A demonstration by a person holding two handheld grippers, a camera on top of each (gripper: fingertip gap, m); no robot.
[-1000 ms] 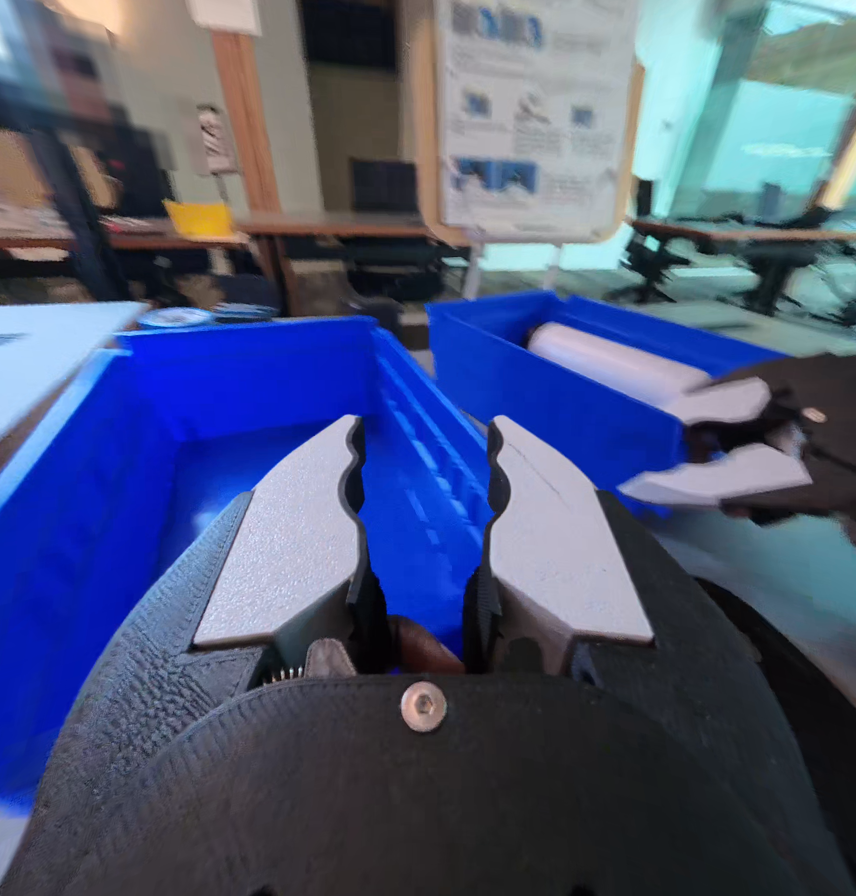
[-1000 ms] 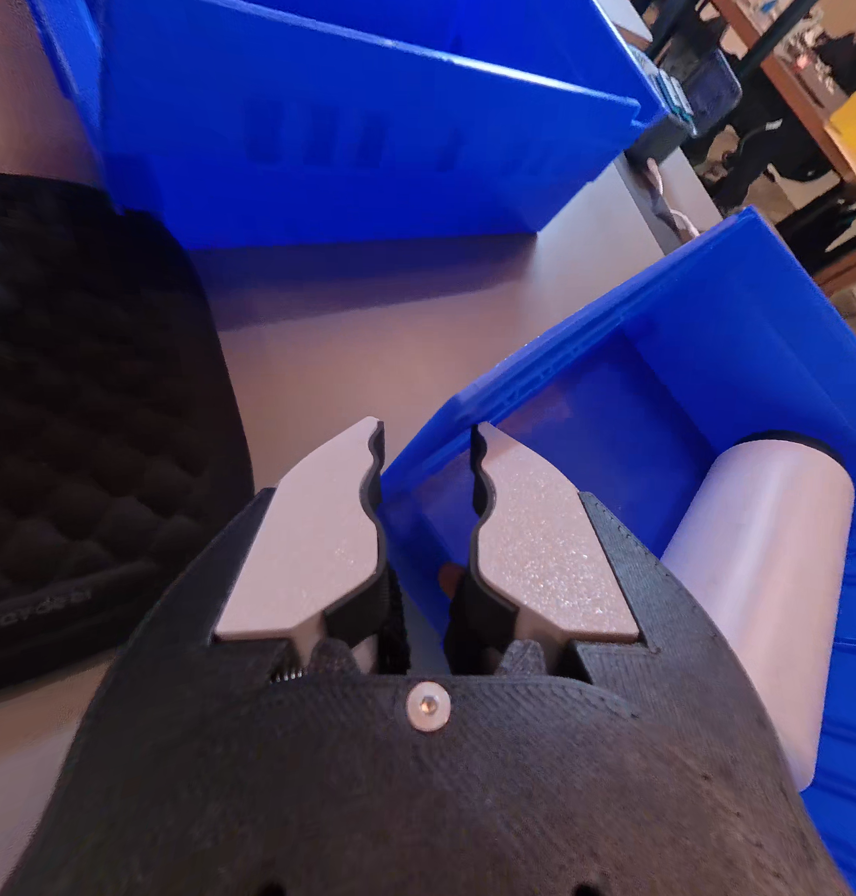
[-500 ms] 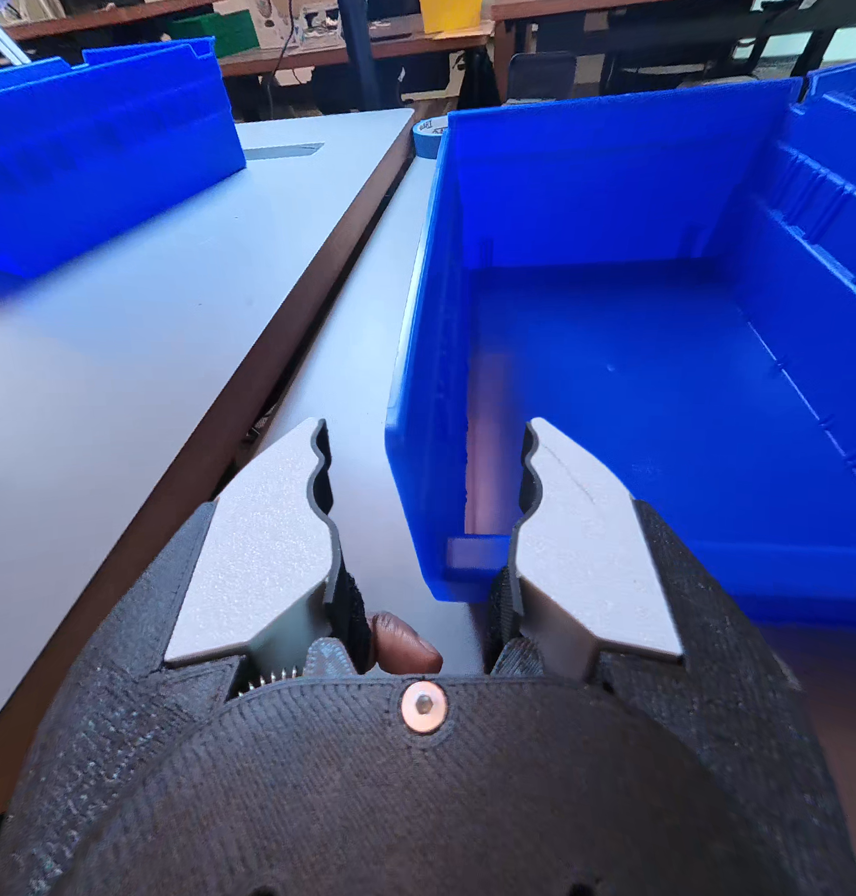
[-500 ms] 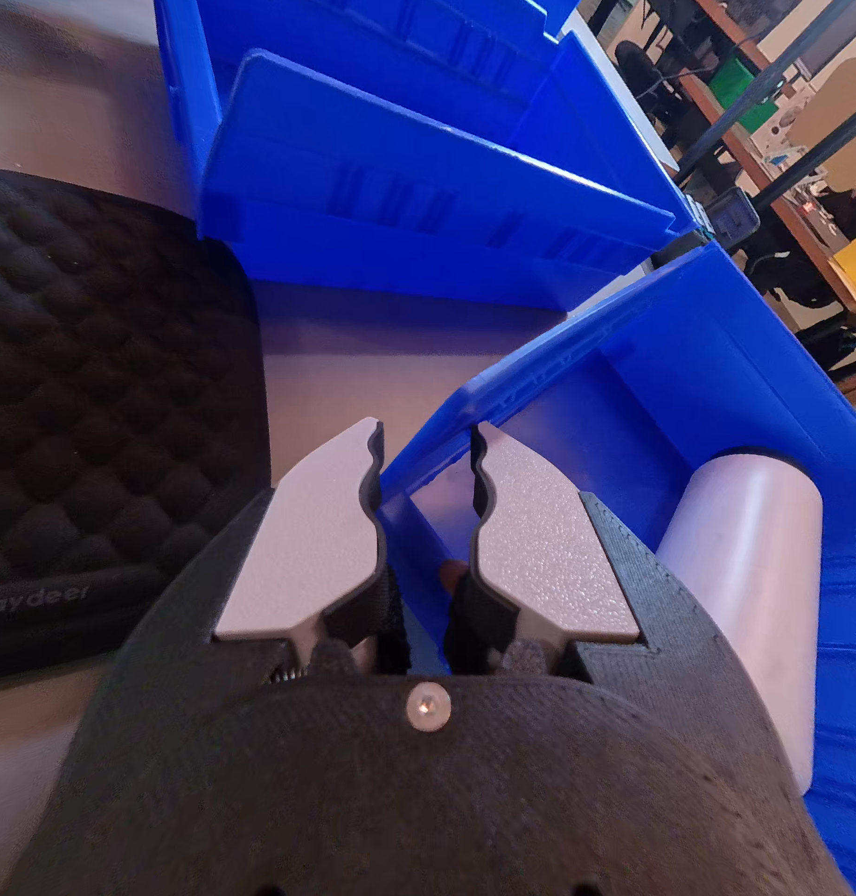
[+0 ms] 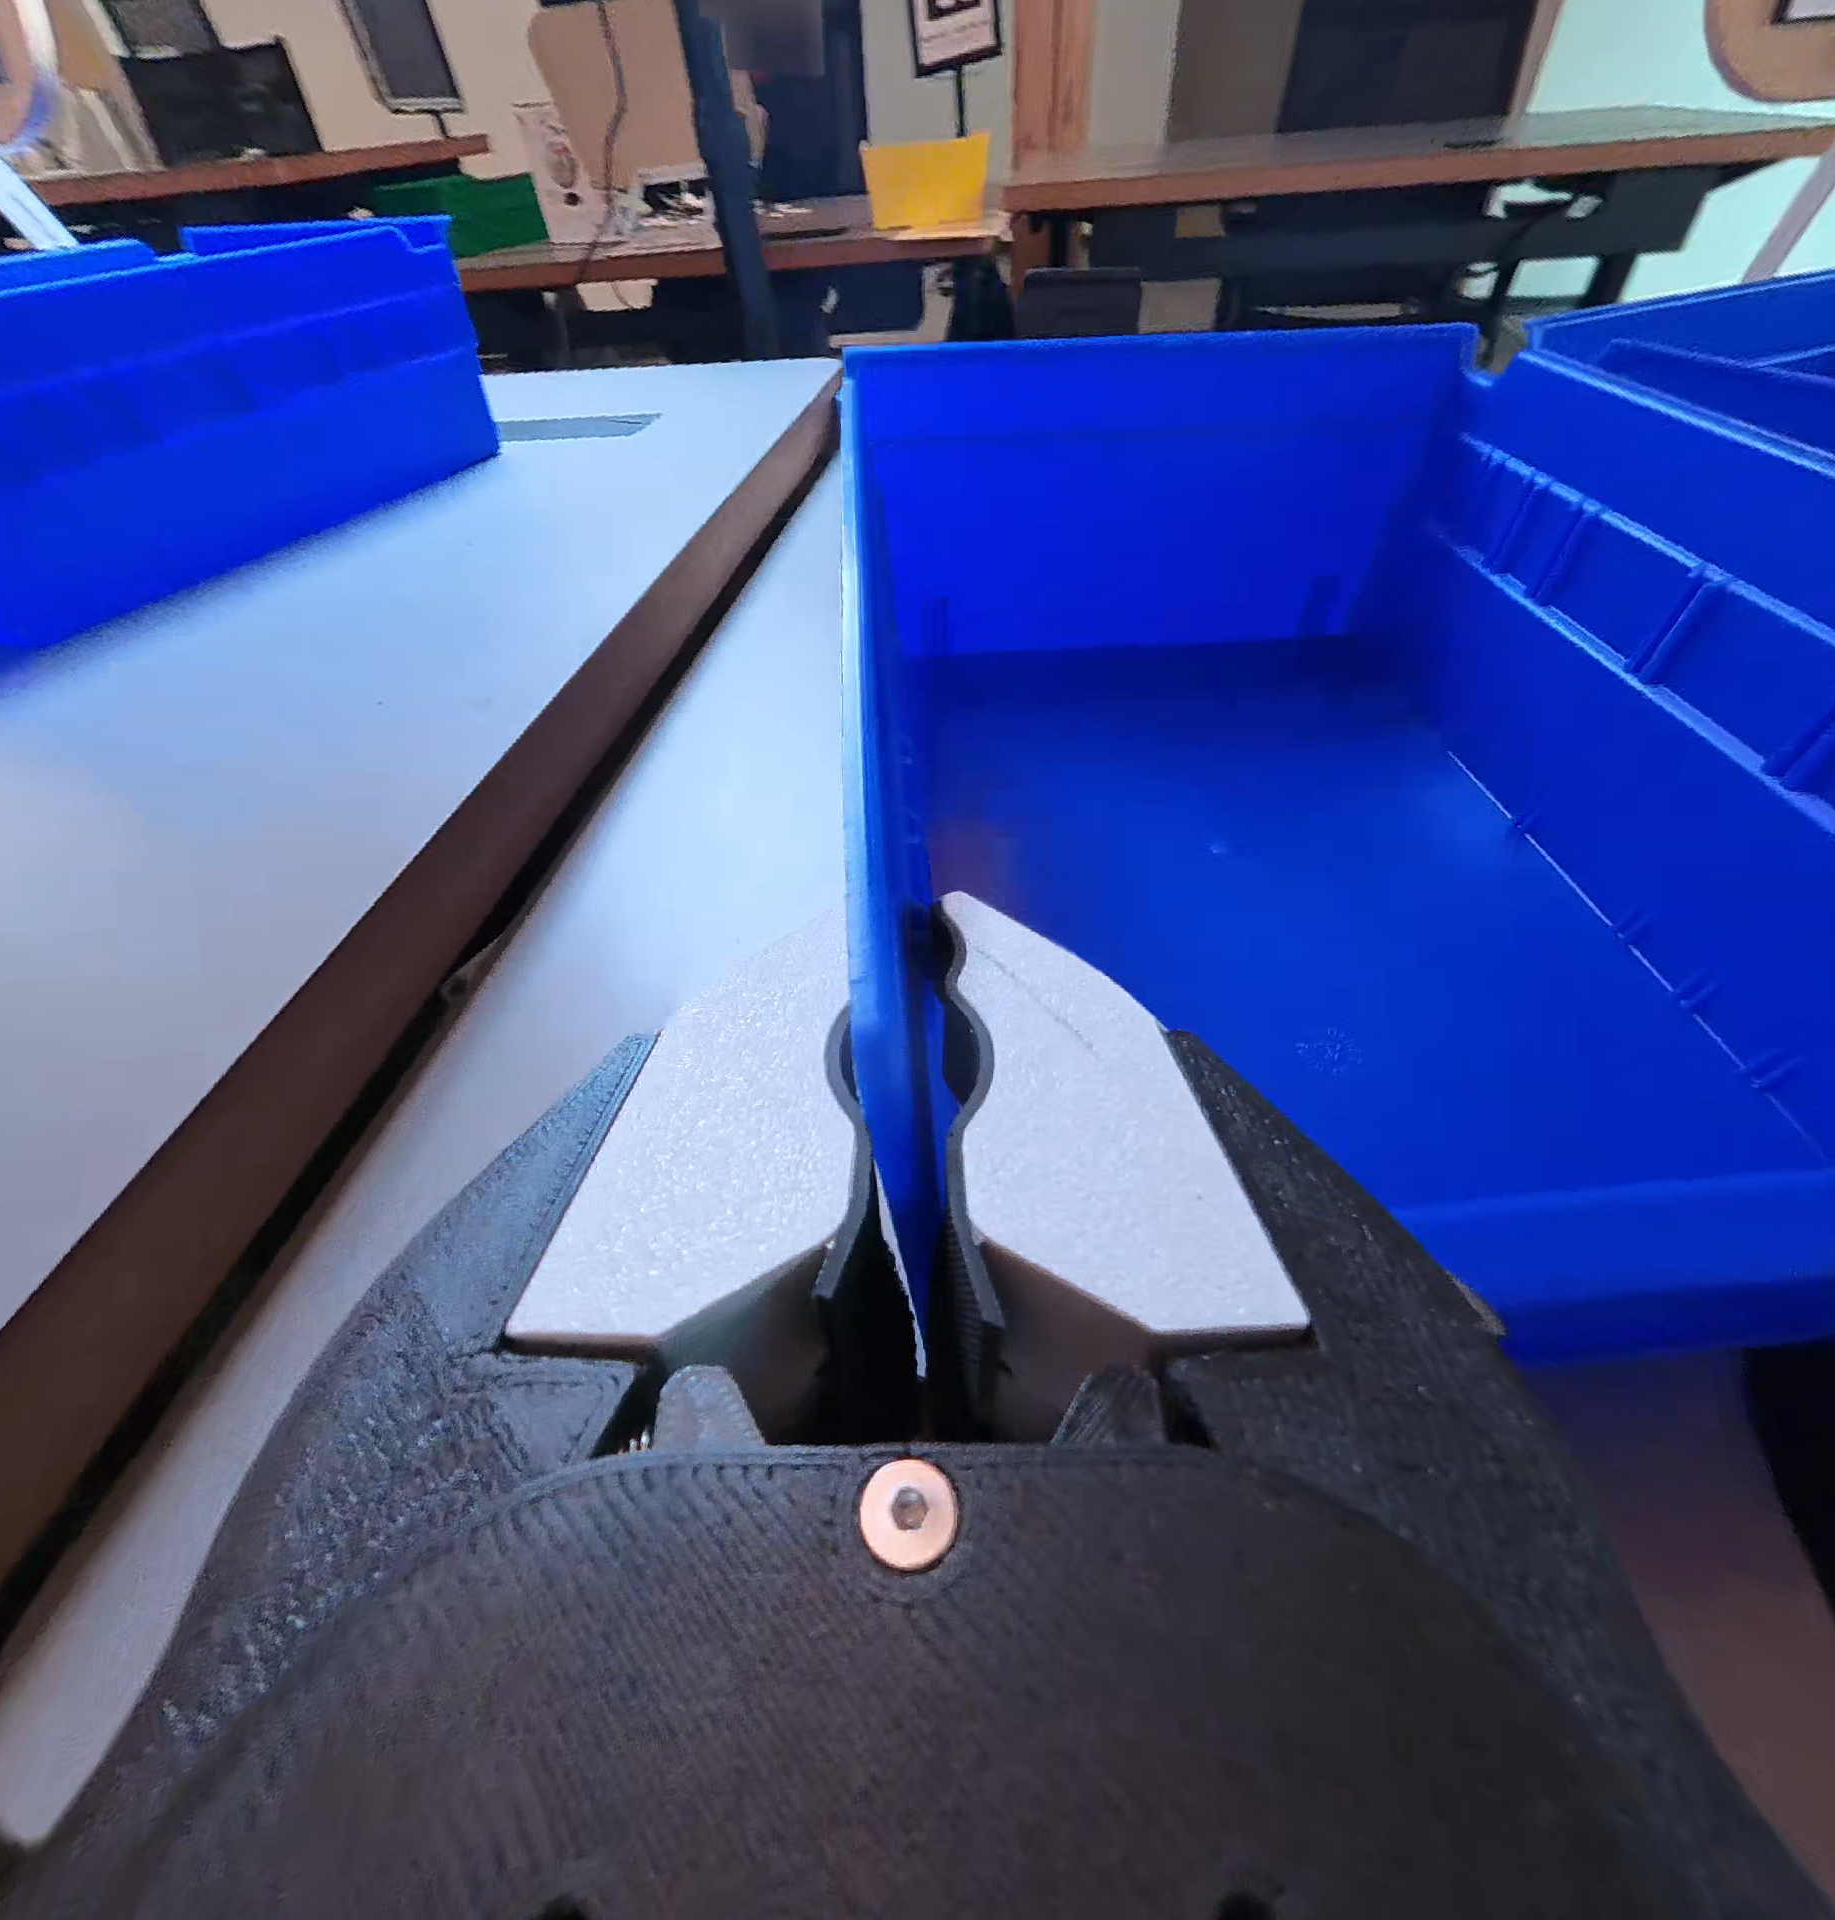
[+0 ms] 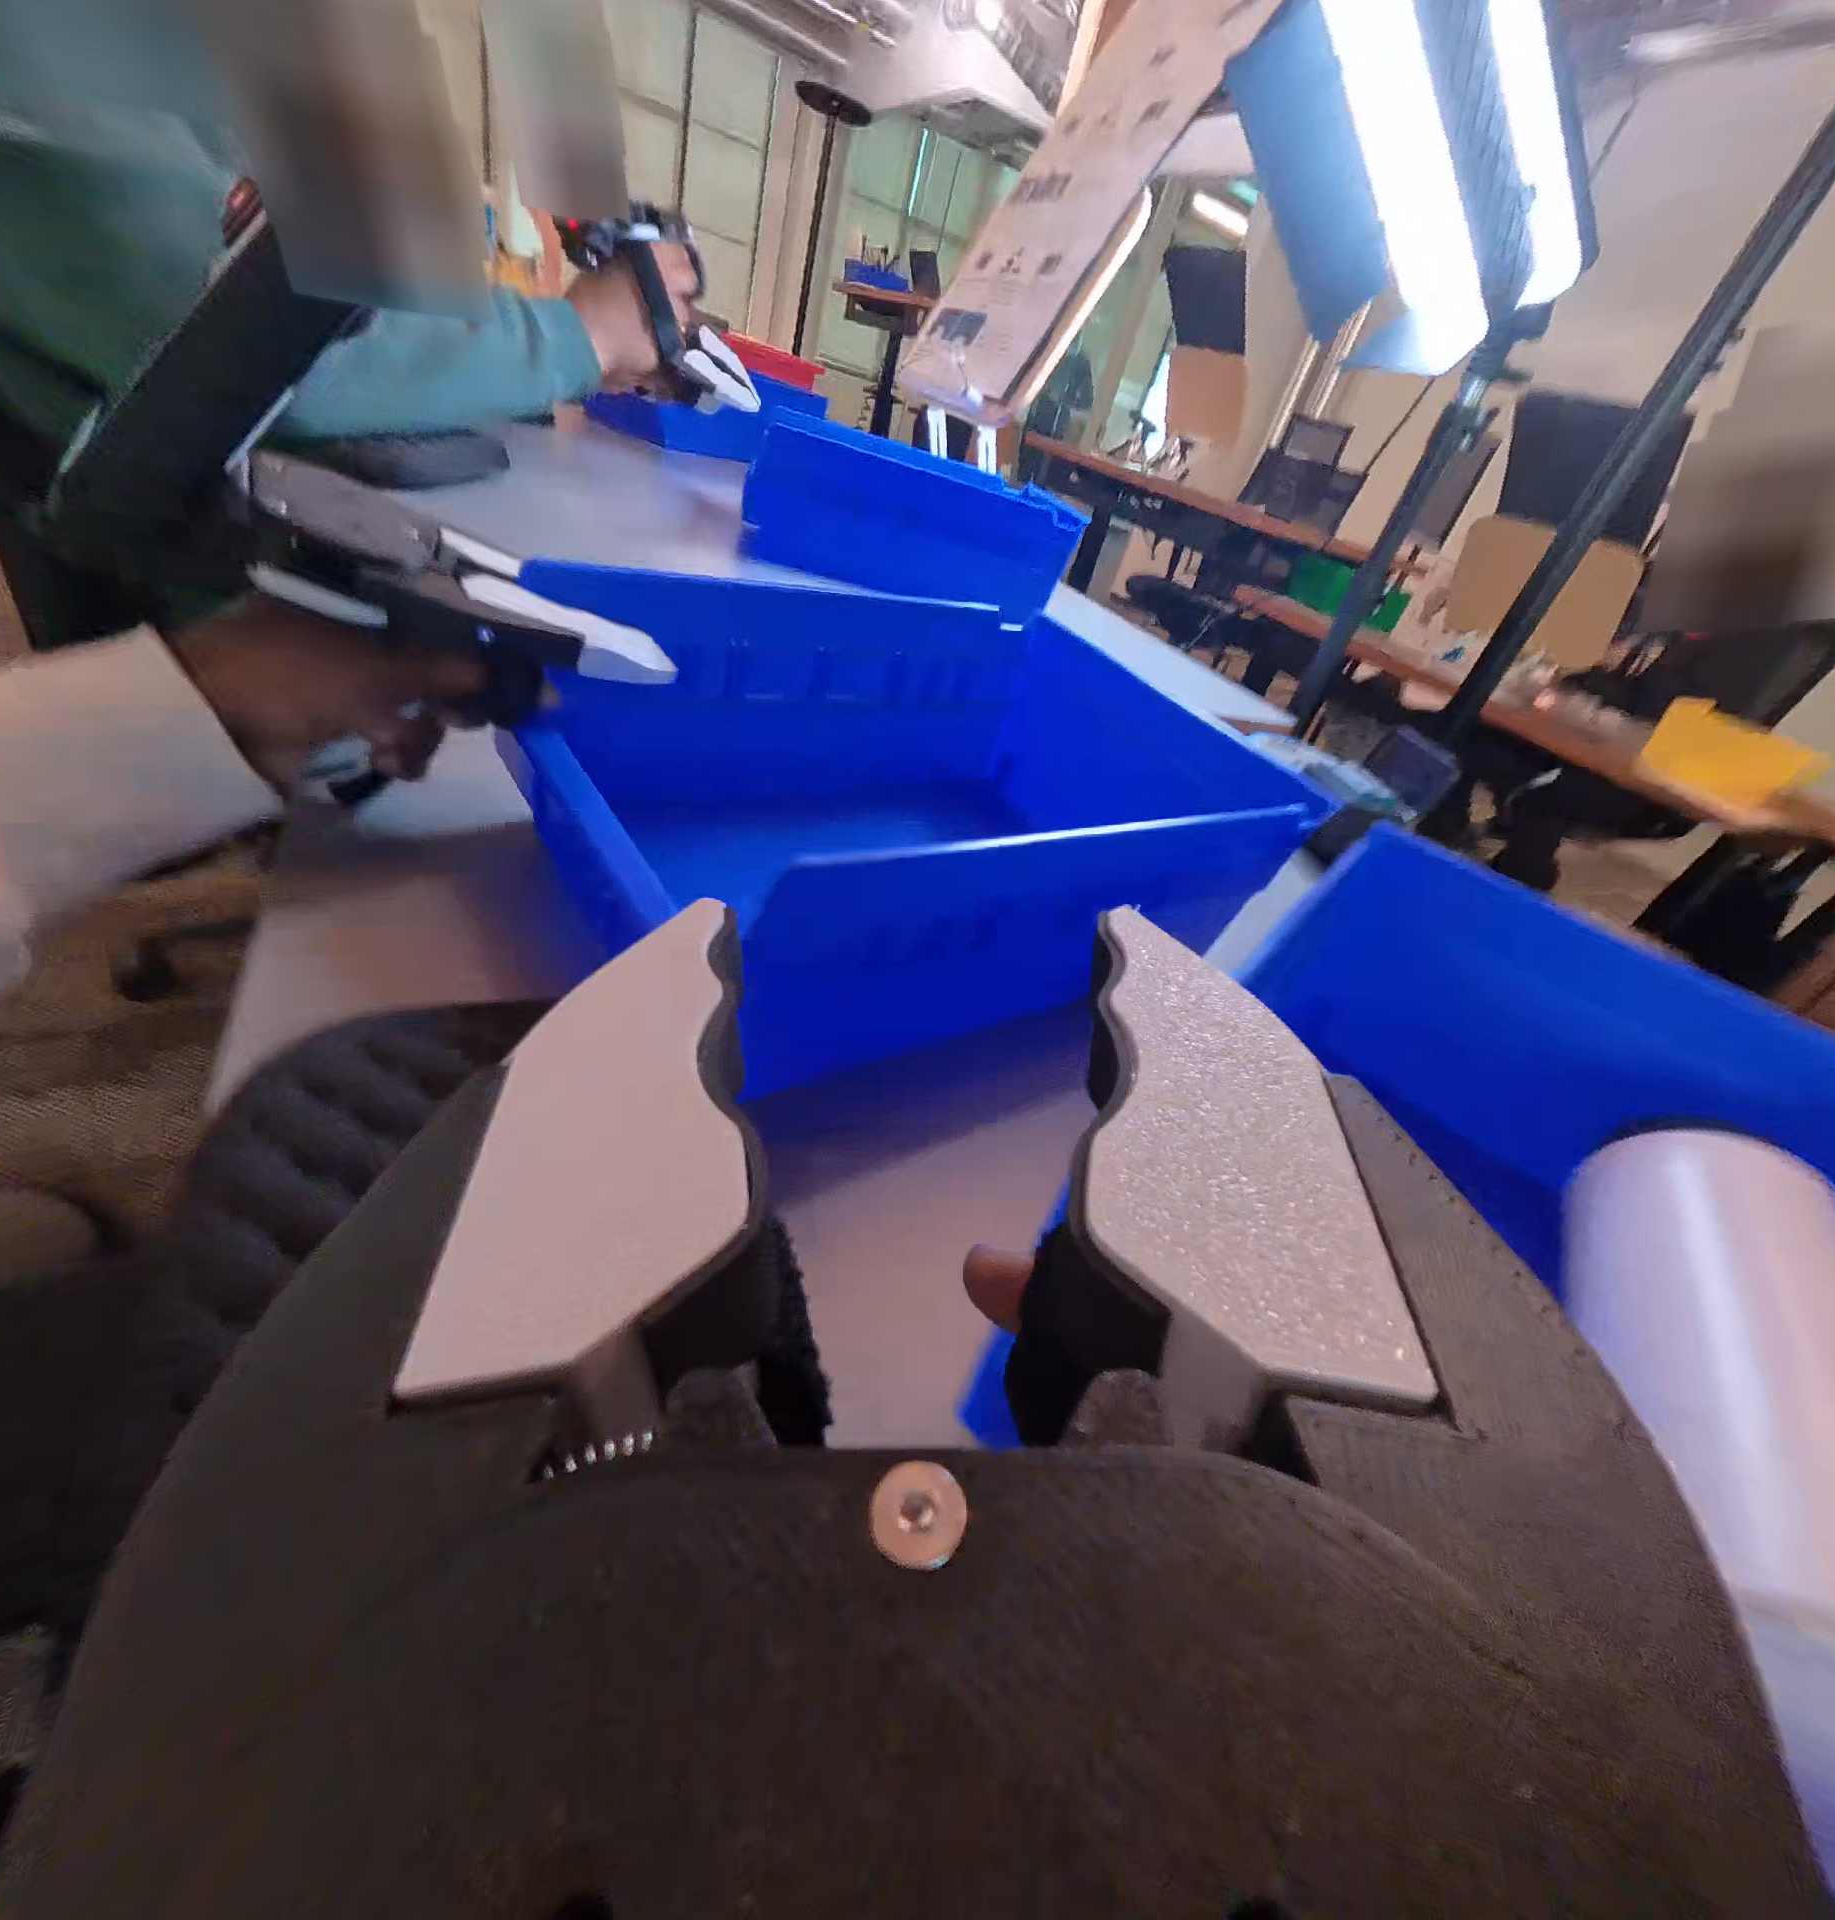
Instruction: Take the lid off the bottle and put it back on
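Note:
A white bottle [image 6: 1723,1351] lies on its side in a blue bin [image 6: 1495,1018] at the right of the right wrist view. A dark rim shows at its far end; the lid itself is hidden. My right gripper [image 6: 918,935] is open and empty, just left of that bin, over the grey table. My left gripper [image 5: 897,966] is shut on the left wall of an empty blue bin [image 5: 871,644]. It also shows in the right wrist view [image 6: 622,655], clamped on that bin's wall [image 6: 788,665].
A black padded mat [image 6: 300,1122] lies at the near left. Another blue bin [image 5: 196,436] stands on the neighbouring table, and one more [image 5: 1723,332] at the far right. A second person holds a gripper [image 6: 721,374] farther back. Desks and lamps fill the background.
My left gripper has moved forward and shut on the empty bin's left wall. My right gripper has opened wide, come off the bottle bin's wall and tilted upward.

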